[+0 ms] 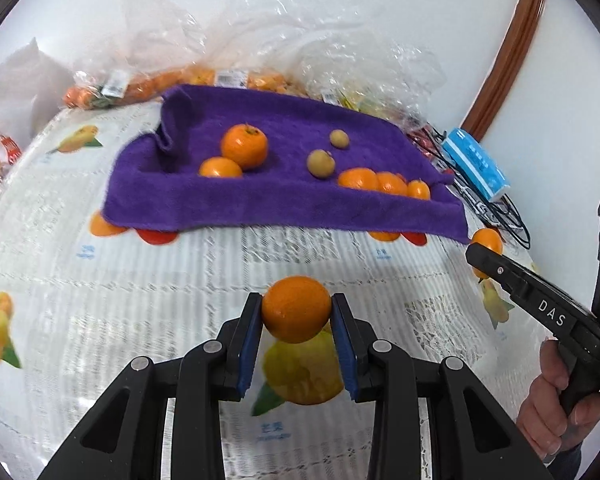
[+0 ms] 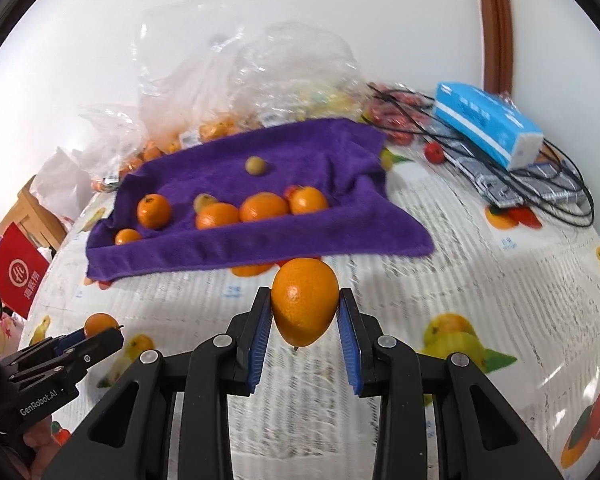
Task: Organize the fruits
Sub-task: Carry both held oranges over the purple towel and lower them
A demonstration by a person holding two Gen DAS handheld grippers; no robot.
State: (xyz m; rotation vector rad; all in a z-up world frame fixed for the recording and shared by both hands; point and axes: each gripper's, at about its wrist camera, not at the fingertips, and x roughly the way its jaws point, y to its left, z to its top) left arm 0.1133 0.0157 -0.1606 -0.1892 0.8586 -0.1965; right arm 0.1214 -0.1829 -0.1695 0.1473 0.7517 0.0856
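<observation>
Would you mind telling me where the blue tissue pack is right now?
The blue tissue pack lies at the table's far right in both wrist views, resting on black cables right of the purple towel, near the wall.

The left gripper (image 1: 296,310) and the right gripper (image 2: 305,308) both reach forward side by side, each clamped around an orange.

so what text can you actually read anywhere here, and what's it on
"DAS" on the right tongs arm, seen from the left wrist.
"GenRobot.AI" on the left tongs body, seen from the right wrist.
Red bag: white characters, unreadable.
Fruit bag price labels, tissue pack, tablecloth captions: too blurred.
</observation>
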